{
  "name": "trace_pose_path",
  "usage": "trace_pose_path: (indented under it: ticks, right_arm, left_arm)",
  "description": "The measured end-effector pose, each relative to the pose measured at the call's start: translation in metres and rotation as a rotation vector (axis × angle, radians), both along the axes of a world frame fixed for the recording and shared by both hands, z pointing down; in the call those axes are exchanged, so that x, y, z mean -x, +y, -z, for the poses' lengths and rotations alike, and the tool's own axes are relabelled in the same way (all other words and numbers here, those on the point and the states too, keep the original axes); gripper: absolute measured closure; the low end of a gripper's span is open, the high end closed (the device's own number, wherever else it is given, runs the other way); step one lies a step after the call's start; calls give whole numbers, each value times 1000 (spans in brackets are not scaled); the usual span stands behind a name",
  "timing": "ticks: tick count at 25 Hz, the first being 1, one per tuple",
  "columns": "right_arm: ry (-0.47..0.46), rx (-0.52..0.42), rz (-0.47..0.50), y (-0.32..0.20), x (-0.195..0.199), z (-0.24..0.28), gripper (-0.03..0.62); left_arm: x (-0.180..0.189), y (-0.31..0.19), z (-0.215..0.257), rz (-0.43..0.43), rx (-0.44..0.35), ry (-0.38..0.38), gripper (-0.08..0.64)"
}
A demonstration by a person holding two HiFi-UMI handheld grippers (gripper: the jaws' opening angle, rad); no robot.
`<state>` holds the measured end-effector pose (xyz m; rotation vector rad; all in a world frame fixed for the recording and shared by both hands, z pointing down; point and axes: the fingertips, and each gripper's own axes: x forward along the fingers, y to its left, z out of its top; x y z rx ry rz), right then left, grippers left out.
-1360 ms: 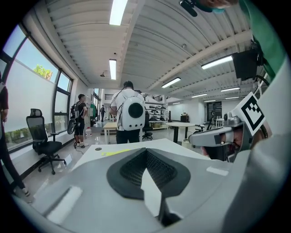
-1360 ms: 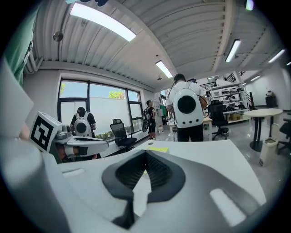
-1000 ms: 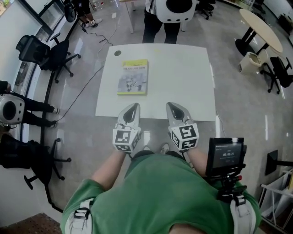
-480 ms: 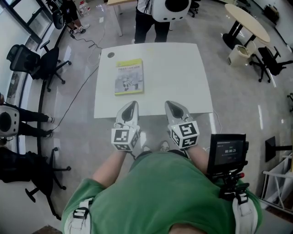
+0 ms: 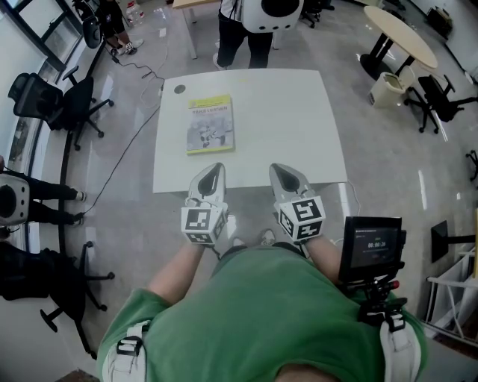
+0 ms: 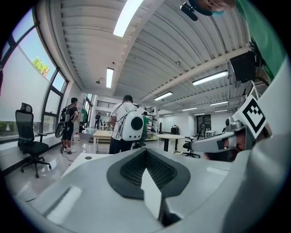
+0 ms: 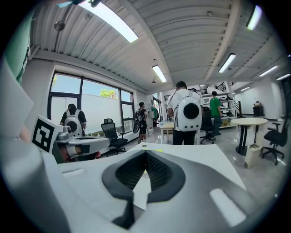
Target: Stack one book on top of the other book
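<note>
Yellow-green book on the white table, both grippers shut and empty.
The book [image 5: 210, 124] lies flat on the far left part of the table [image 5: 287, 119], cover up, well apart from both tools. The left gripper [image 5: 212, 173] and right gripper [image 5: 281, 173] hover side by side over the table's near edge, jaws closed together with nothing between them. A person wearing a white backpack [image 5: 258, 19] stands at the far edge.

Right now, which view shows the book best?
Head view: the book lies flat on the table, whole cover visible. Right gripper view catches only a yellow-green sliver; left gripper view shows none of it.
</note>
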<state>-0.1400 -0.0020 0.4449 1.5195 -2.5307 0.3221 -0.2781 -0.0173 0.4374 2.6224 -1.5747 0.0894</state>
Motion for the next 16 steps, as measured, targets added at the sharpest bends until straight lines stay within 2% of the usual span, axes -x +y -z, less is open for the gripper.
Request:
trace_pose_path:
  ticks: [4,16]
  right_arm:
    - [2,-8,4,-2,3,3,589]
    - [2,-28,9,-4,6,7,589]
  left_arm:
    - [1,0,2,7,16,0,554]
    - [3,-1,2,16,-2,-20,554]
